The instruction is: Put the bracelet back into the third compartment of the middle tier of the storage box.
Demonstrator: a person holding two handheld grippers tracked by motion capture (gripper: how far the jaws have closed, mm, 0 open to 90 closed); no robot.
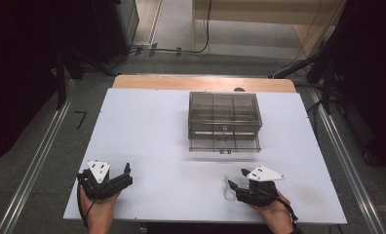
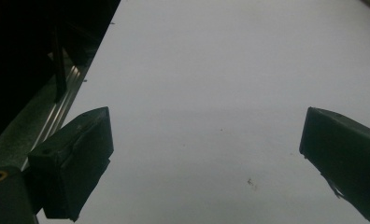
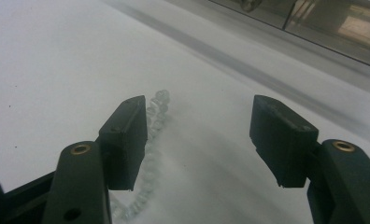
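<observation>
A string of clear beads lies on the white table near its front edge. My right gripper is right beside it, jaws open and pointing left. In the right gripper view the clear beads run along and under the left jaw, and nothing sits between the pads of my right gripper. My left gripper rests at the front left, open over bare table. The left gripper view has my left gripper with its jaws wide apart and empty.
A smoky clear organizer box with small drawers stands at the middle back of the table; its front crosses the top right of the right gripper view. Dark floor and a metal rail run along the table's left edge.
</observation>
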